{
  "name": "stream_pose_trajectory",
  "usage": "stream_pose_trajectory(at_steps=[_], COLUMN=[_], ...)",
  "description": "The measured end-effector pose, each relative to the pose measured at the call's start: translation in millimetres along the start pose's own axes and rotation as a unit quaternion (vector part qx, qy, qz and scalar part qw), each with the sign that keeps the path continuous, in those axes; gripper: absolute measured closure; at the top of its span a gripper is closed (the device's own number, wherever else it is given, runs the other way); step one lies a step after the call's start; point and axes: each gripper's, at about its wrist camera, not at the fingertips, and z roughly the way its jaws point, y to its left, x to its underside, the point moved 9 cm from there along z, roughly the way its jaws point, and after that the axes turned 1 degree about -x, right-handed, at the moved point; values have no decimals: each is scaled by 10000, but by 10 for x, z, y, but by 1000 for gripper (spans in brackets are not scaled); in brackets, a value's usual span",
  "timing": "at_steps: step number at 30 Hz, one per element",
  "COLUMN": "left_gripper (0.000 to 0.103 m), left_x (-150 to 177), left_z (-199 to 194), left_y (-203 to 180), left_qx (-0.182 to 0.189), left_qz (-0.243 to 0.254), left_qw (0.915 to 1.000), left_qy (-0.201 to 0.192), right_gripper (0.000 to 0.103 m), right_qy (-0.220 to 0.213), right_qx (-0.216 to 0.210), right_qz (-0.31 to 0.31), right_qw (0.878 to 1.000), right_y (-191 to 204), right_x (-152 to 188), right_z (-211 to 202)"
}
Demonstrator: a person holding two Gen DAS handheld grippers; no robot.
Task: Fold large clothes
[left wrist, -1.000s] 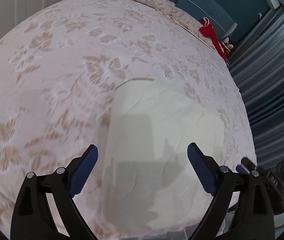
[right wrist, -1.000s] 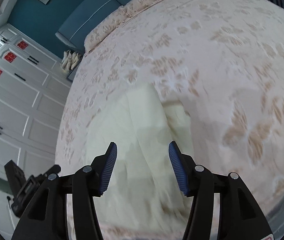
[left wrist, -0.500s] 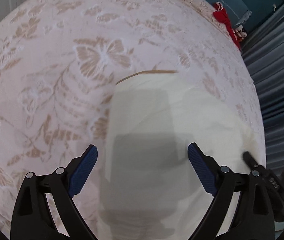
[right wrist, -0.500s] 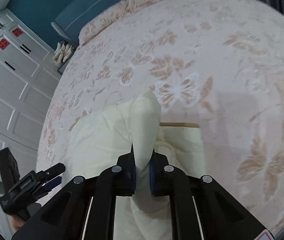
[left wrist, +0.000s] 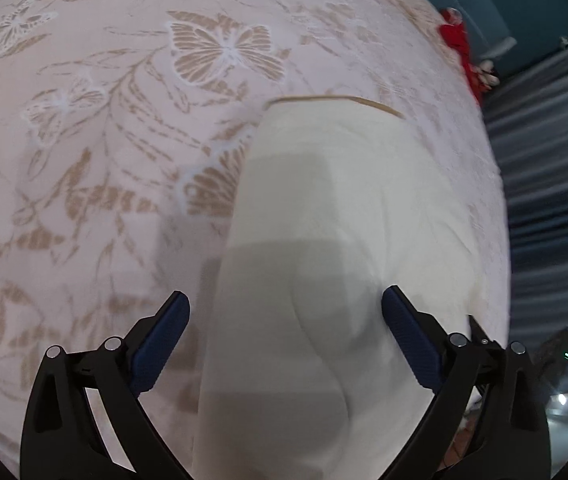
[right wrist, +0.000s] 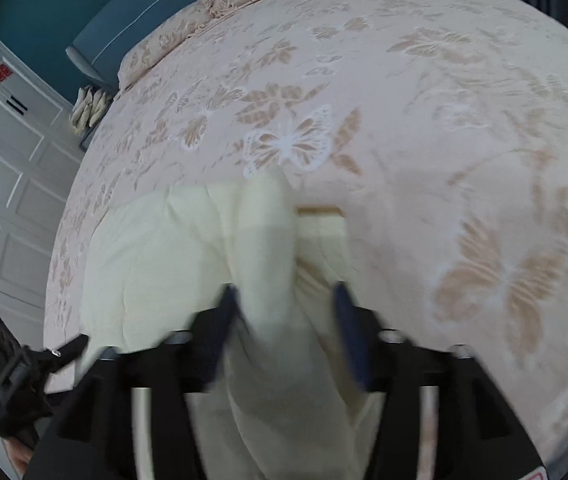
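Note:
A cream, quilted garment [left wrist: 344, 220] lies folded on the bed, with a tan-trimmed edge [left wrist: 336, 100] at its far end. My left gripper [left wrist: 286, 320] hovers low over its near part, jaws wide and still opening, with cloth below them but nothing pinched. In the right wrist view the same garment [right wrist: 155, 260] has a raised ridge of cloth [right wrist: 267, 240] running between the blurred blue pads of my right gripper [right wrist: 284, 296]. Those jaws are opening and no longer press on the ridge. The left gripper [right wrist: 23, 364] also shows at the lower left of that view.
The bed wears a pink bedspread [left wrist: 103, 160] with tan butterflies. A red item [left wrist: 460, 40] lies by the blue headboard [right wrist: 131, 8]. White wardrobe doors [right wrist: 7, 184] stand on one side, grey curtains [left wrist: 544, 200] on the other.
Both grippers have sunk closer to the garment. The right gripper pinched a ridge of cloth half a second ago and has now opened off it. The left jaws stayed wide.

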Motion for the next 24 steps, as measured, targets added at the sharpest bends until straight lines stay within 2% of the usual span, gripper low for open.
stream_pose_trajectory(at_steps=[1,2,5,8,9,10,11,13,15,19,22,24], left_gripper=[6,5,5,5,5,6,8,24,33,38,38,38], left_x=[88,191,450,560,549,531,513,462,345,28,-285,-534], left_z=[-46,-61,40,169,165,146,108,-1,-181,-495,-700,-800], left_y=[-11,-9,-3,99,94,63,6,-125,-272,-457,-544,-553], left_qx=[111,187,509,869,881,873,832,756,726,875,856,769], left_qz=[87,177,148,-496,-552,-554,-465,-128,329,662,896,1059], left_qw=[9999,9995,9968,9924,9923,9928,9942,9968,9968,9917,9853,9796], left_qy=[93,206,595,709,670,598,499,237,-117,-669,-1177,-1523], right_gripper=[27,26,18,18,20,28,34,60,68,72,72,73], right_qy=[127,292,902,1391,1469,1469,1426,1198,954,180,-356,-529], right_qx=[27,-64,-655,-1433,-1564,-1582,-1550,-1496,-1451,-1360,-1286,-1418], right_qz=[34,97,661,1362,1442,1363,1203,877,515,-333,-941,-1064], right_qw=[9999,9995,9916,9704,9660,9669,9701,9775,9835,9900,9866,9827], right_y=[-65,-116,-230,-211,-172,-127,-68,68,212,665,1104,1345], right_x=[103,213,536,733,751,737,698,564,443,53,-296,-505], right_z=[-46,-57,3,184,245,267,267,164,40,-250,-309,-236])
